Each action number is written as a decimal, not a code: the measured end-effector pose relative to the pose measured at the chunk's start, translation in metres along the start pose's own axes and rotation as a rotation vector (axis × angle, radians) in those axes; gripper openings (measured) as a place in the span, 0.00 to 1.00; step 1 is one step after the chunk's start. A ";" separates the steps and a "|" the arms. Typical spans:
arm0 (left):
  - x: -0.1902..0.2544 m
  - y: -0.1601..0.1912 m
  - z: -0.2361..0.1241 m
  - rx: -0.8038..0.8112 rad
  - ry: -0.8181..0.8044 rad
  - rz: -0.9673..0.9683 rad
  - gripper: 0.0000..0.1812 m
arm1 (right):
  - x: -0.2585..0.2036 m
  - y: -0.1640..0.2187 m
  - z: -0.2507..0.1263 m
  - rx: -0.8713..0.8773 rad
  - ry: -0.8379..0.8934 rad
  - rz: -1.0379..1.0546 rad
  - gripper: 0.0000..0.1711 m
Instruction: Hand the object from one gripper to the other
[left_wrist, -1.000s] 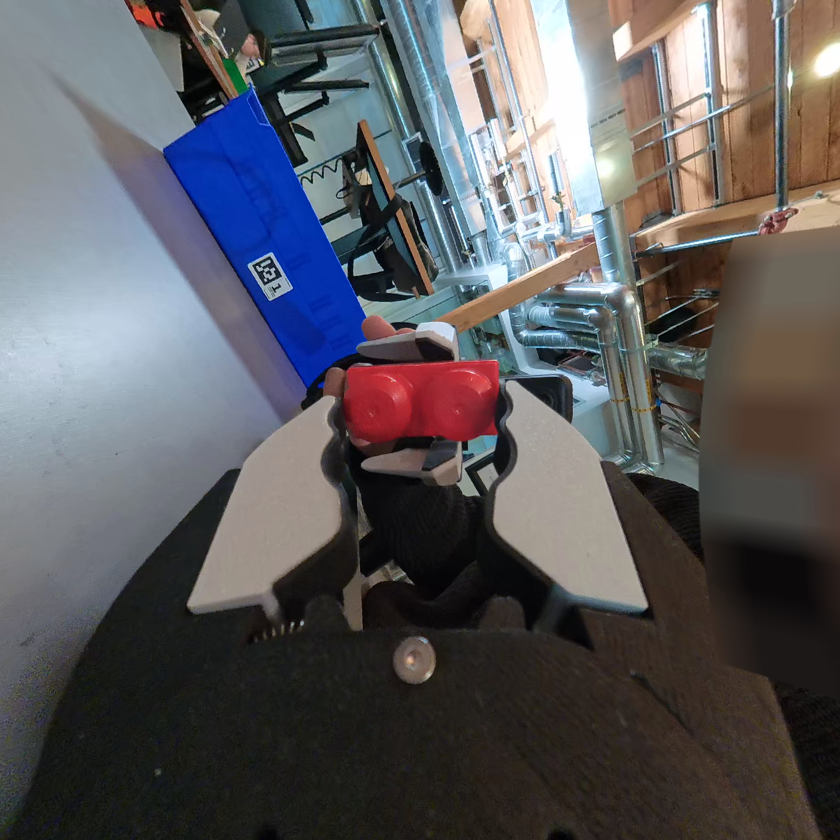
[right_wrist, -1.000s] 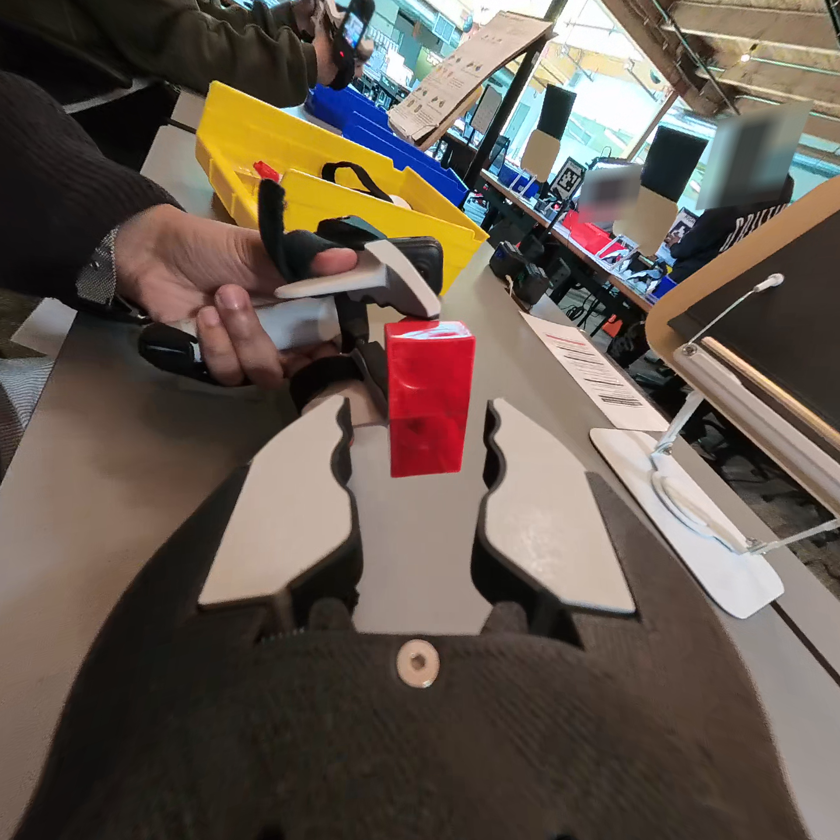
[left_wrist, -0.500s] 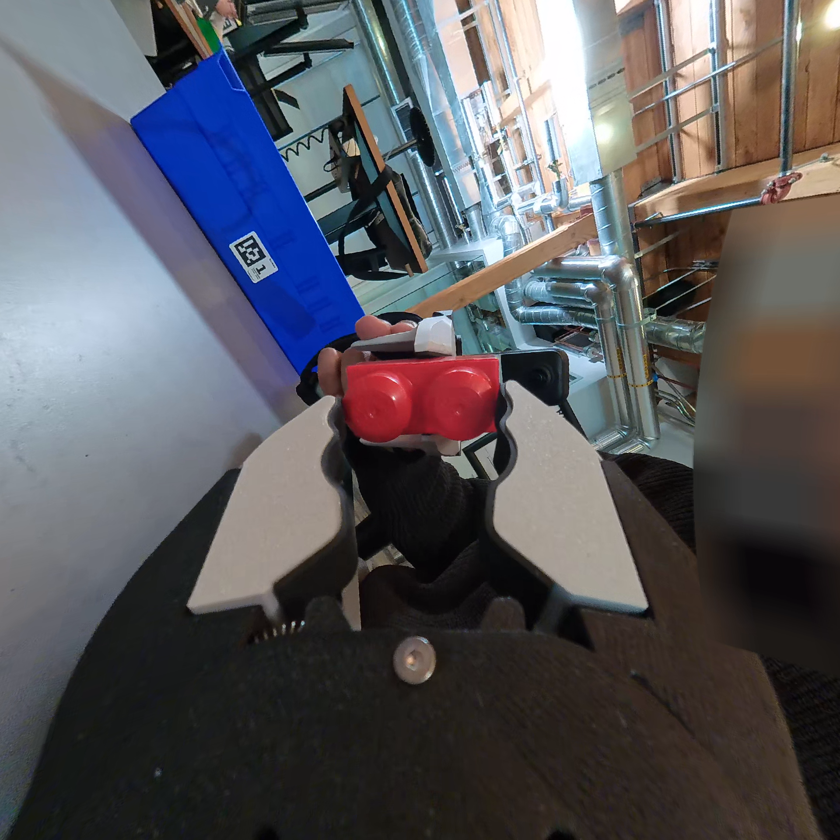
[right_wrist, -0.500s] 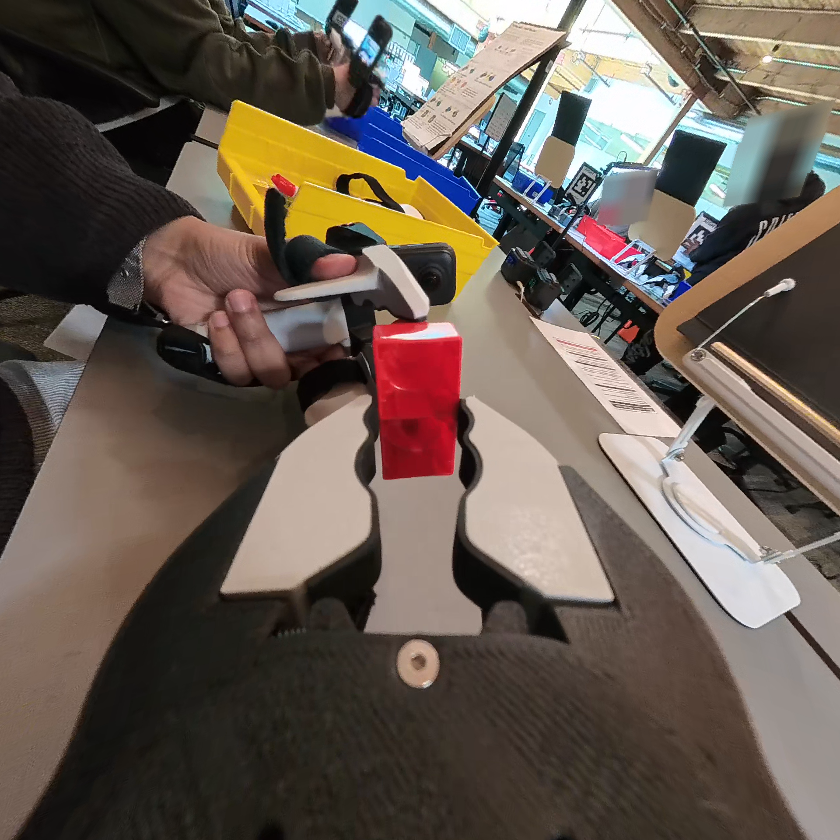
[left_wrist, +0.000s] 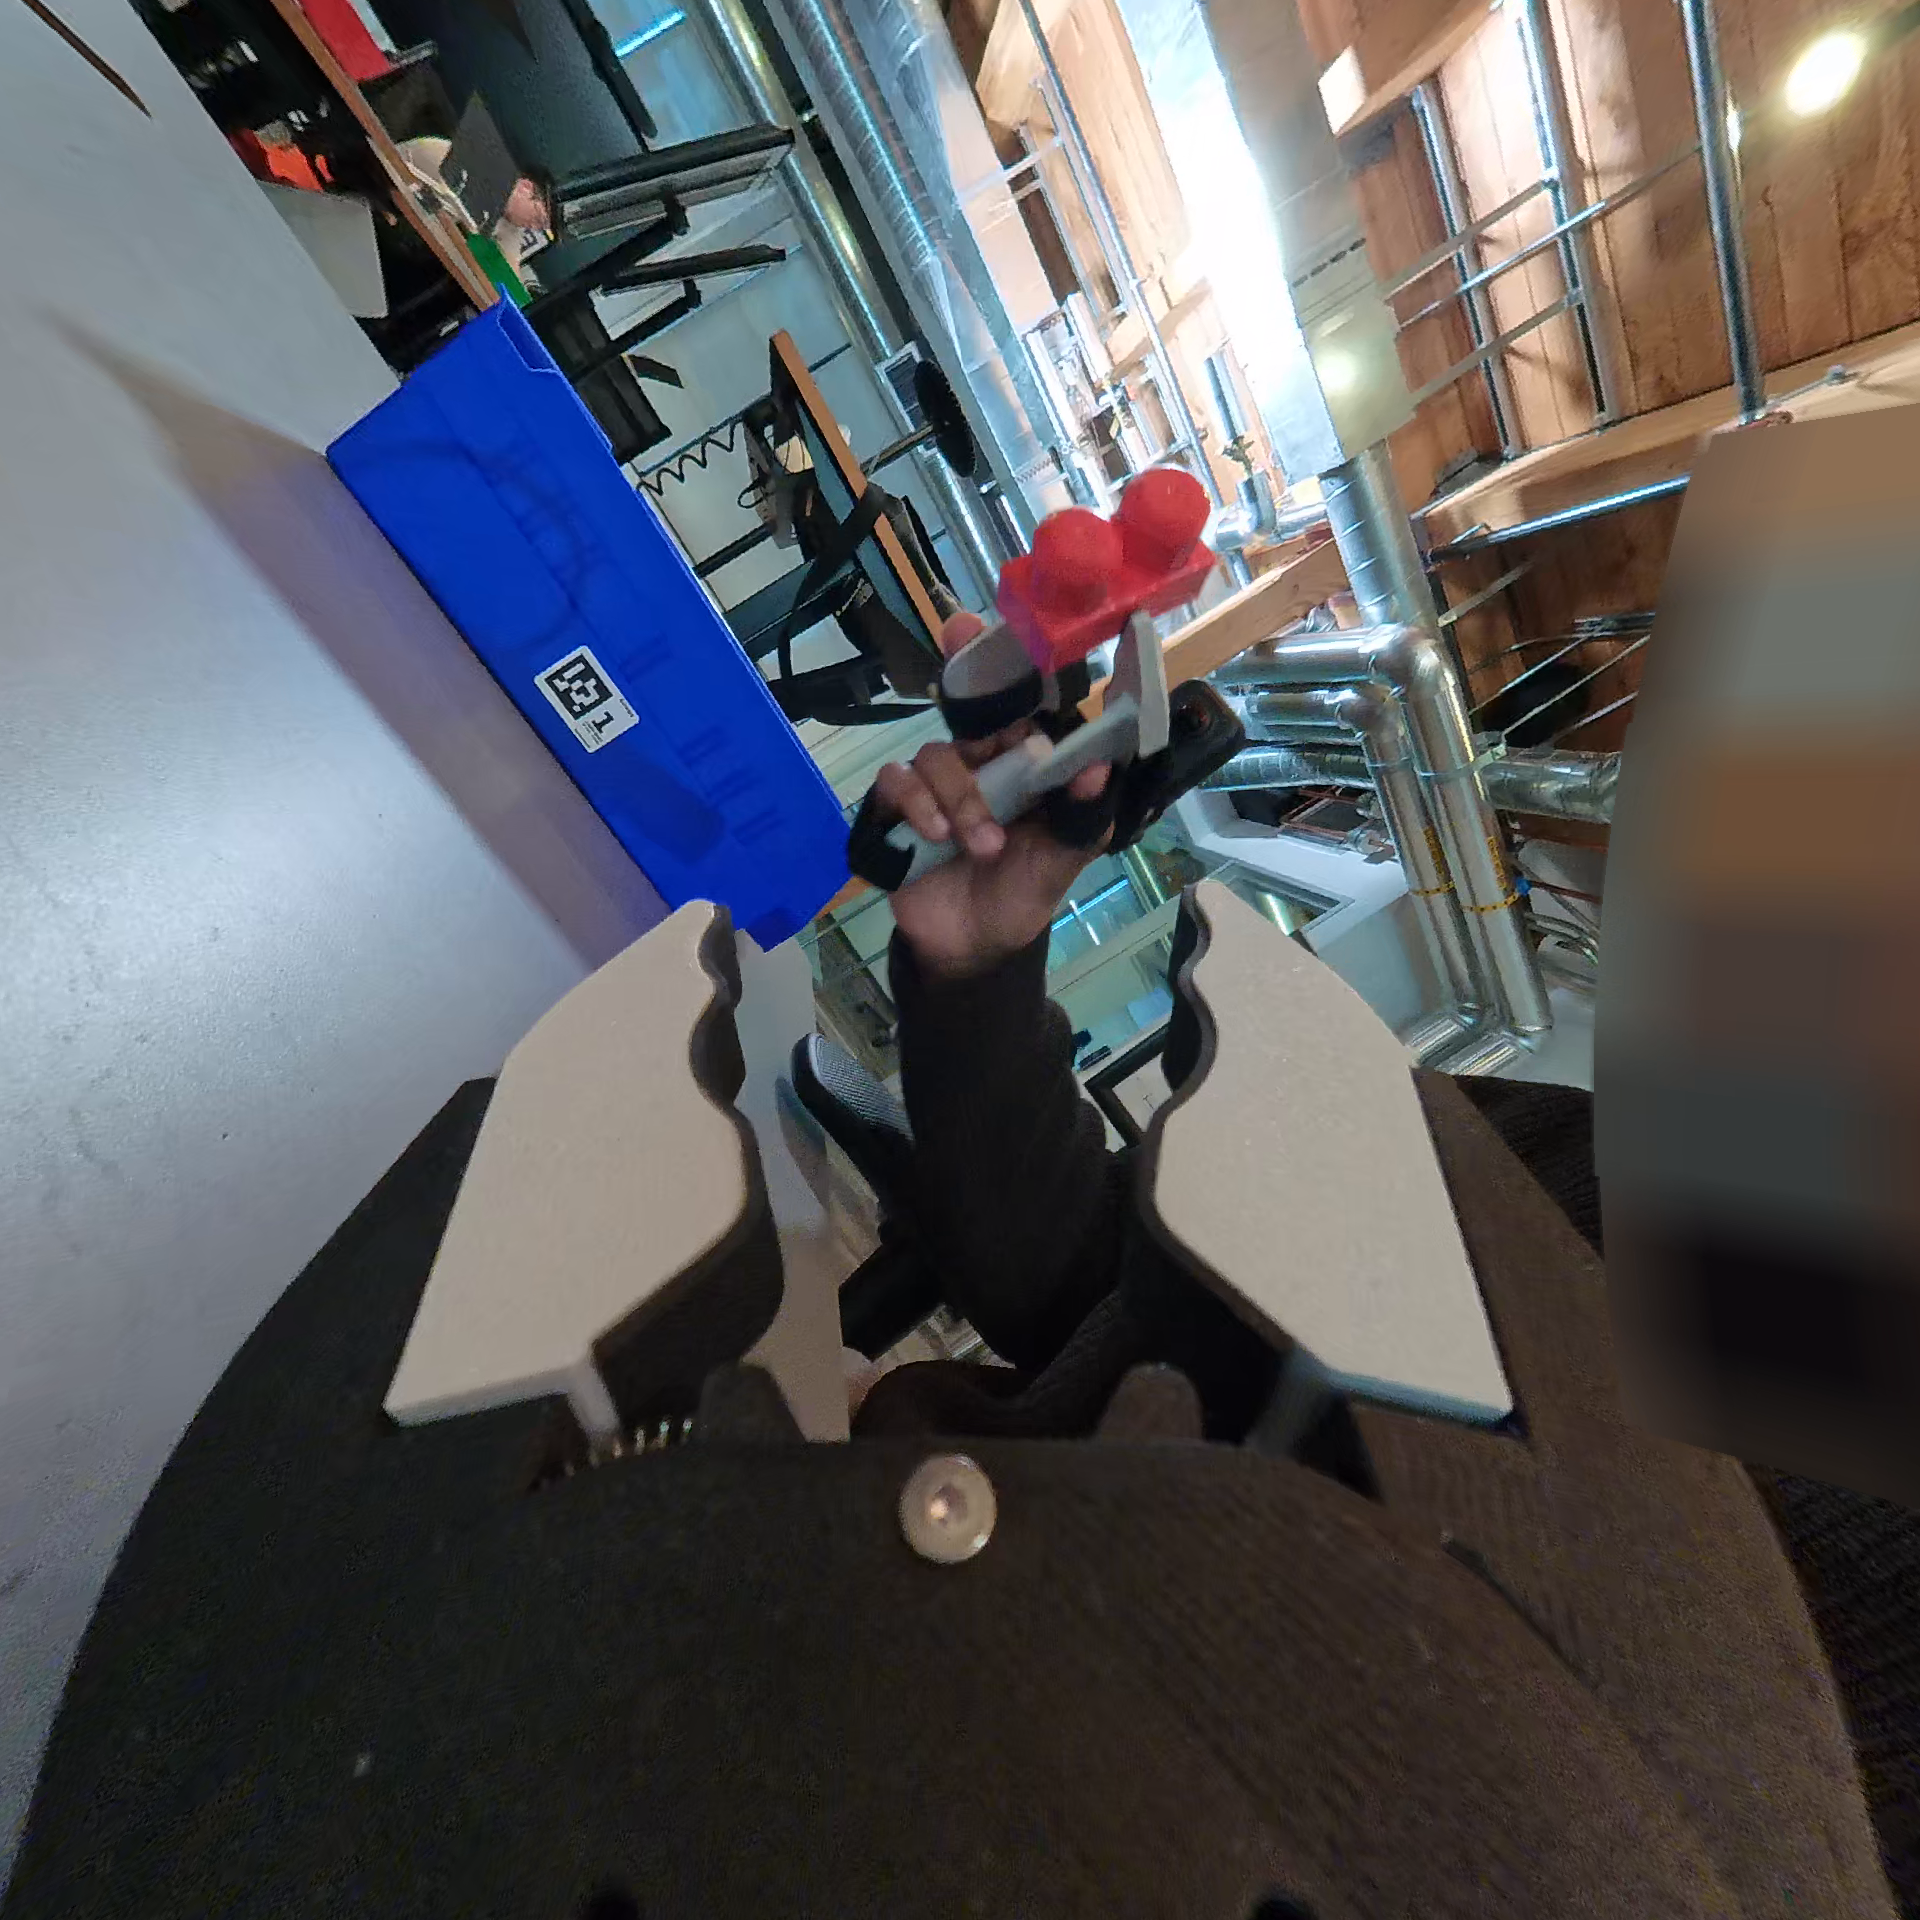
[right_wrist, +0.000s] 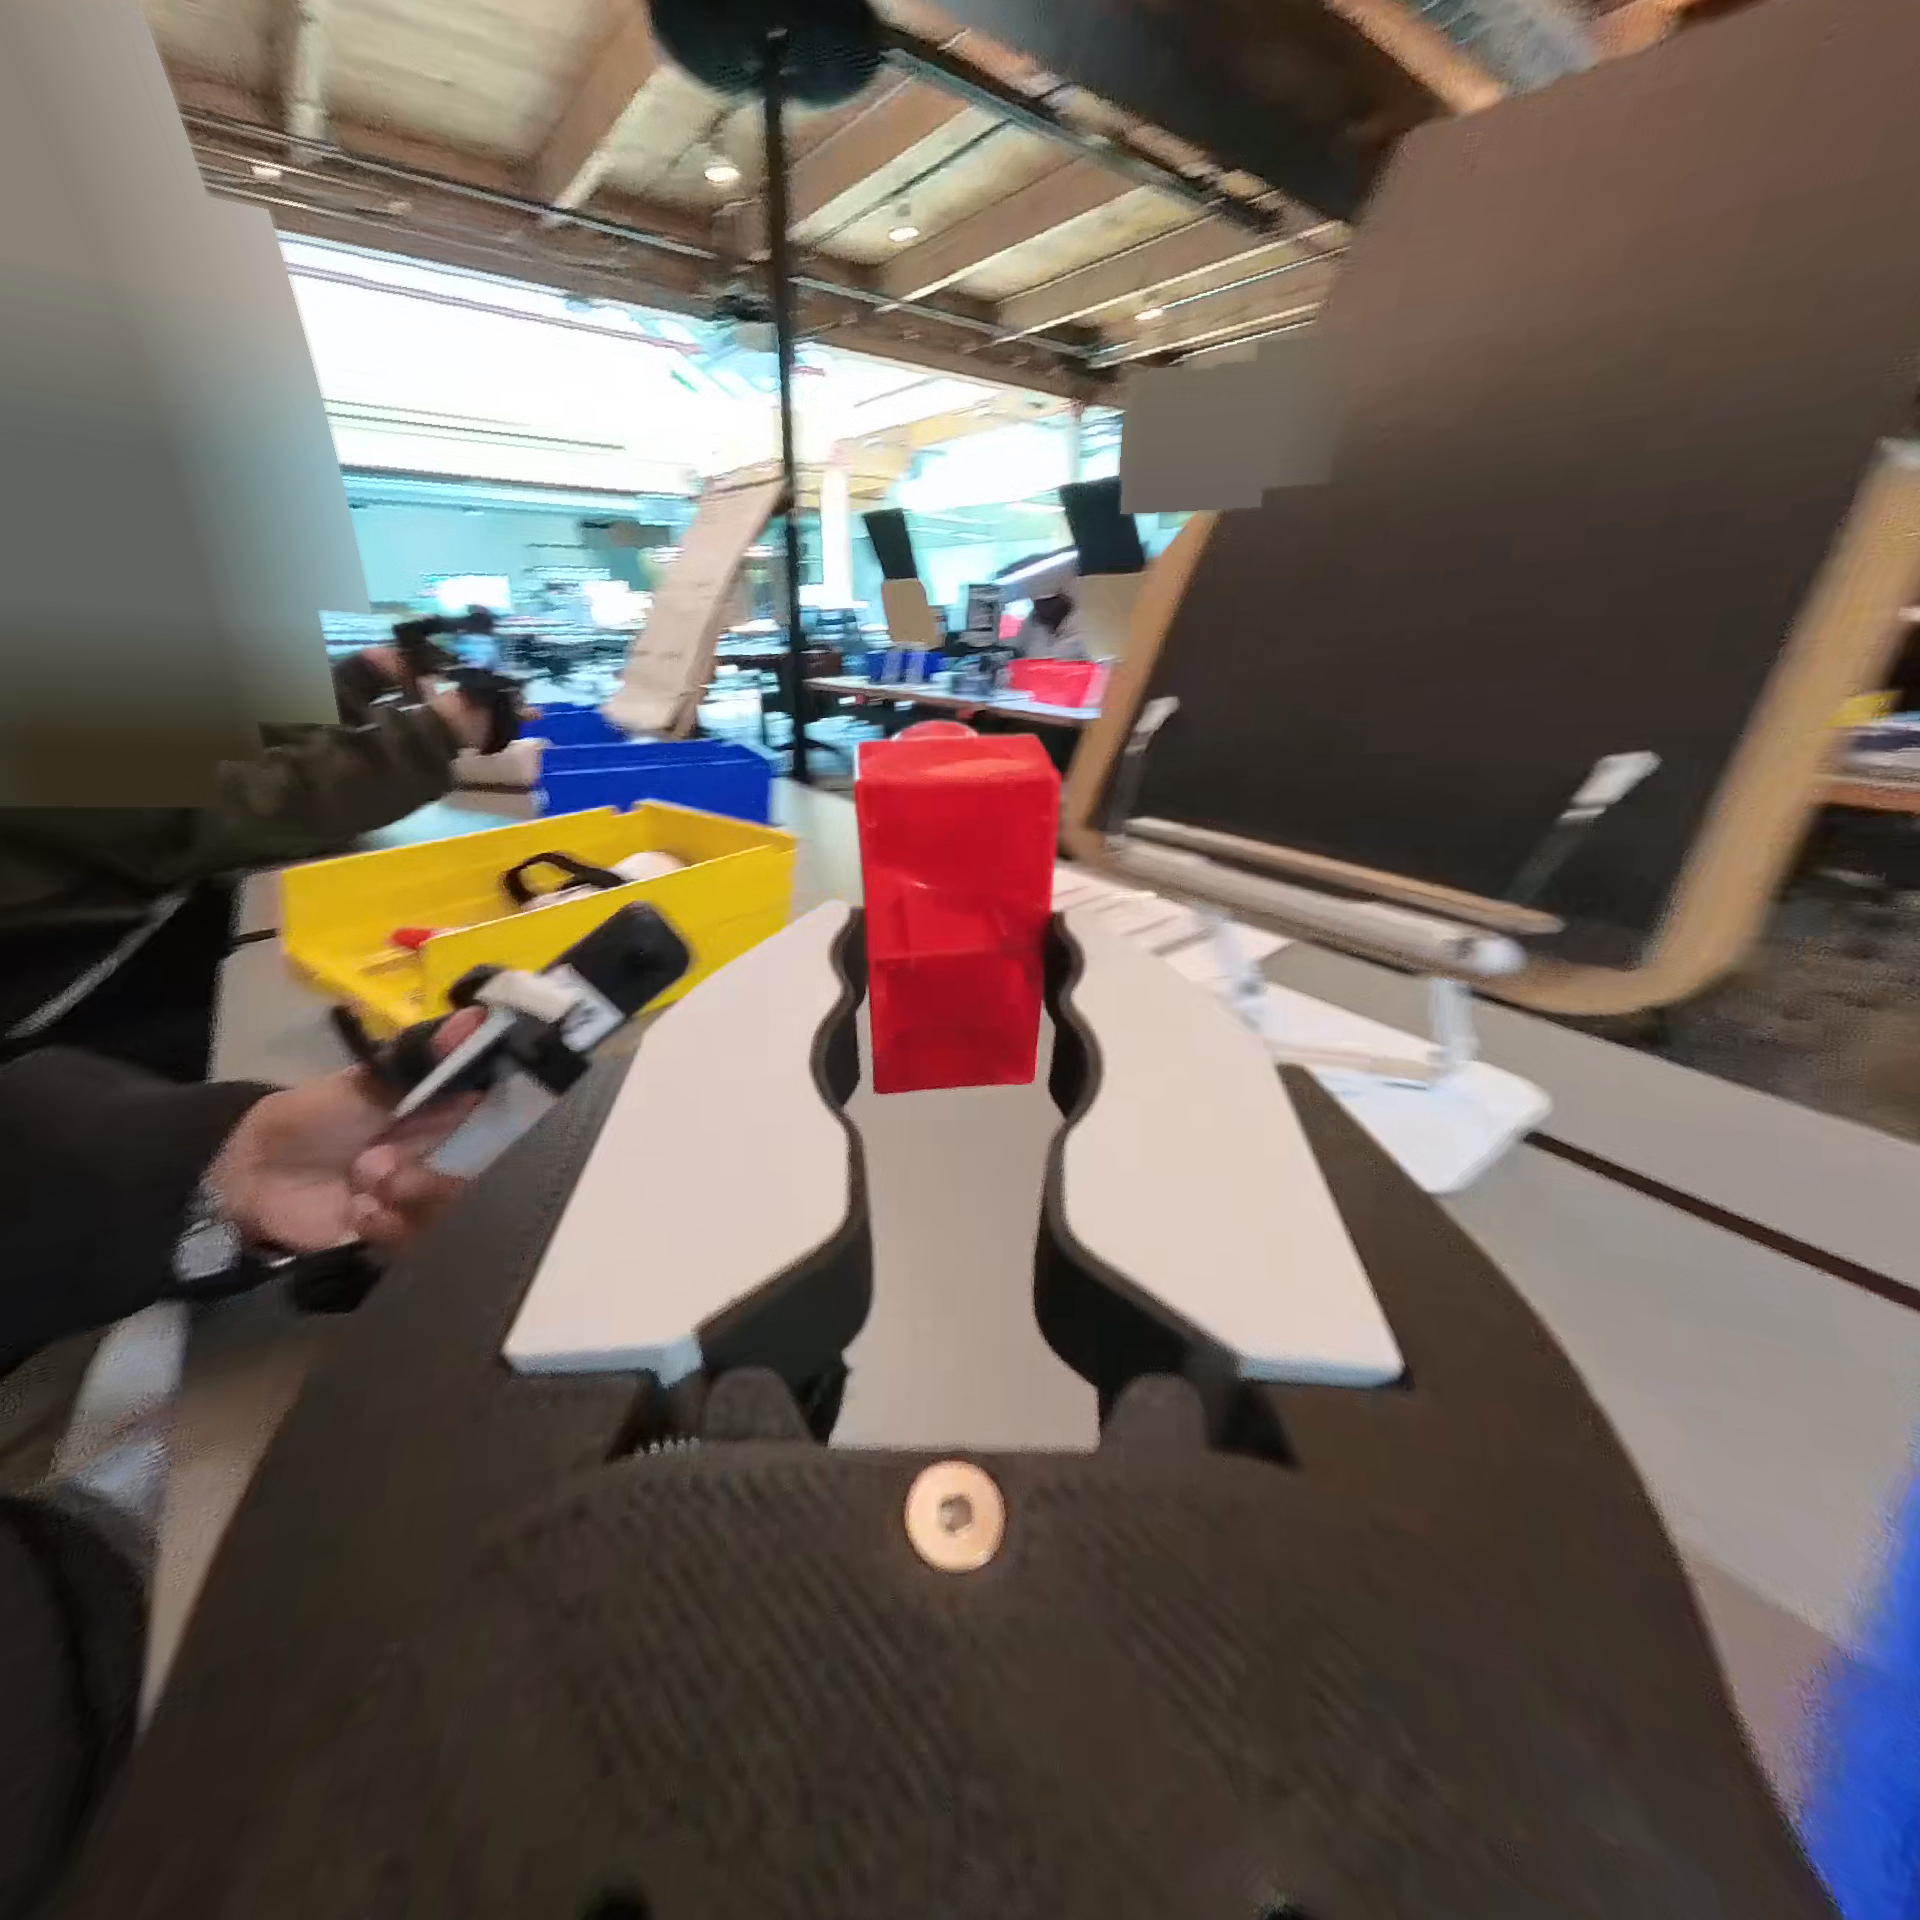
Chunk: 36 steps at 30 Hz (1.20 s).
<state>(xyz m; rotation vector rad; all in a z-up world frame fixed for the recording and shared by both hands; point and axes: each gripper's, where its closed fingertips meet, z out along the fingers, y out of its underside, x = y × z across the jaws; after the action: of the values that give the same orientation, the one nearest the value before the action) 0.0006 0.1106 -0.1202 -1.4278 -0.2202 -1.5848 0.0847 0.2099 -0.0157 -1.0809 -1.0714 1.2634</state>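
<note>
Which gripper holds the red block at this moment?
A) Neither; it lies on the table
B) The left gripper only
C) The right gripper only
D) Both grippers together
C: in the right wrist view the right gripper is shut on the red block, while in the left wrist view the left gripper stands open and empty, apart from the block.

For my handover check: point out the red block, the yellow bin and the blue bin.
red block (right_wrist: 951, 914): right wrist view, its front face between the closed jaws.
yellow bin (right_wrist: 613, 920): right wrist view, its near outer wall.
blue bin (left_wrist: 582, 644): left wrist view, its long side wall.
</note>
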 end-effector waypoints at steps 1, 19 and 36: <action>0.000 0.001 0.000 -0.005 -0.005 0.008 0.46 | 0.016 -0.011 -0.014 0.000 0.063 -0.020 0.19; 0.000 0.012 0.007 -0.062 -0.014 0.040 0.40 | 0.172 0.082 -0.174 -0.381 0.464 0.515 0.20; -0.001 0.016 0.011 -0.090 -0.122 0.115 0.41 | -0.016 0.016 -0.003 -0.195 -0.036 -0.054 0.18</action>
<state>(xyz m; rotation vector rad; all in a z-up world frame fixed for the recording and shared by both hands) 0.0194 0.1104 -0.1251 -1.5804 -0.1371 -1.4318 0.0848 0.1939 -0.0327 -1.1703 -1.2633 1.1566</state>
